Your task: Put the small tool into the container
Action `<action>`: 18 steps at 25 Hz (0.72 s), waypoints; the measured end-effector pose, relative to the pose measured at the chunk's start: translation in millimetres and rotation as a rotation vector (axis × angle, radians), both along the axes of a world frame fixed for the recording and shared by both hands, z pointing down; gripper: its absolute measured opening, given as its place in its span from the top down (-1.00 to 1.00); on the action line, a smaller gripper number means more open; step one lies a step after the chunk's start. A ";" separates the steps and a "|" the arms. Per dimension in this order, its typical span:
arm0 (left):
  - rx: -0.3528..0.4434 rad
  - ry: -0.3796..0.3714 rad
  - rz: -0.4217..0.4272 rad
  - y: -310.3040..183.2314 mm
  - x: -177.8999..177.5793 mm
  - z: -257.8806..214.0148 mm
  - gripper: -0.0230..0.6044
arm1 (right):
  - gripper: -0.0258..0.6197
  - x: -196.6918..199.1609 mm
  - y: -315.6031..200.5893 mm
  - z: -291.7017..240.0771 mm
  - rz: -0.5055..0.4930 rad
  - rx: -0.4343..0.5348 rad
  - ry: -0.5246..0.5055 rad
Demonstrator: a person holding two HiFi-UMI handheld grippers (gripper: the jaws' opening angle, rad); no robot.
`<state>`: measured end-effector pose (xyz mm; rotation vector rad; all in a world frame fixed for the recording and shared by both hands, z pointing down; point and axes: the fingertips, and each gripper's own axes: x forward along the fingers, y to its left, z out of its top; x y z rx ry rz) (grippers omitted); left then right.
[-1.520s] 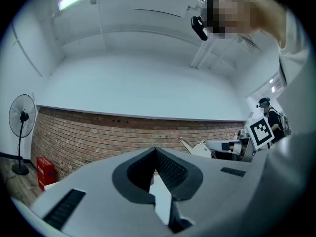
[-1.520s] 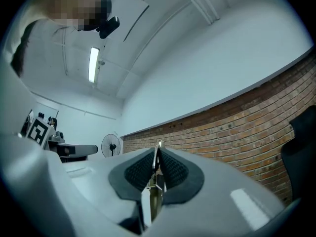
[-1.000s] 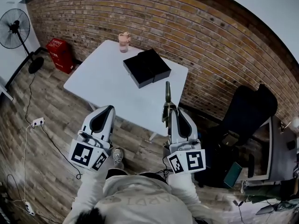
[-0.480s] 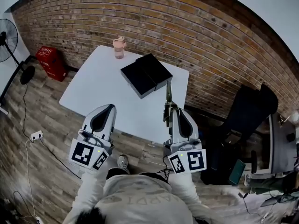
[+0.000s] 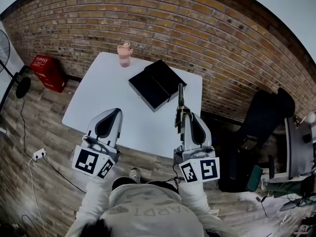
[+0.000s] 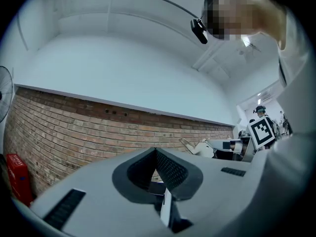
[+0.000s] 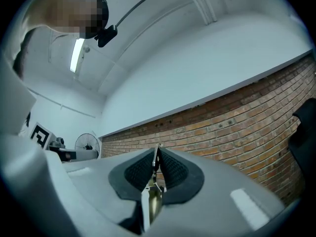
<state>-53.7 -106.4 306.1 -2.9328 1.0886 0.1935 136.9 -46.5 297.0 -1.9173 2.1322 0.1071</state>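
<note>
In the head view a black open box-like container (image 5: 157, 84) lies on the white table (image 5: 103, 98), near its far right side. My right gripper (image 5: 183, 114) is shut on a thin, narrow metal tool (image 5: 180, 95) that sticks out ahead over the table's near right part, short of the container. The right gripper view shows the tool (image 7: 156, 168) edge-on, pinched between the ribbed pads of my right gripper (image 7: 157, 154). My left gripper (image 5: 116, 111) hovers over the table's near edge, its jaws (image 6: 155, 152) meeting at the tips with nothing between them.
A pink lidded cup (image 5: 124, 53) stands at the table's far edge. A brick wall runs behind. A red crate (image 5: 47, 72) sits on the floor at left, a black chair (image 5: 261, 127) at right, and a power strip (image 5: 38, 154) with its cable on the wooden floor.
The person has stepped toward the table, so both grippers now reach over its near edge. The tool's tip has come closer to the black container. Both grips look unchanged.
</note>
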 end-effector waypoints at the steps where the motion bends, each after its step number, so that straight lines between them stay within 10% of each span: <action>1: -0.001 0.000 0.007 -6.3 -2.3 0.7 0.91 | 0.81 -2.1 -5.1 0.3 0.008 -0.001 0.000; 18: -0.041 0.003 0.026 -82.5 -22.2 20.9 0.91 | 0.81 -12.6 -113.3 19.0 -0.026 -0.122 0.048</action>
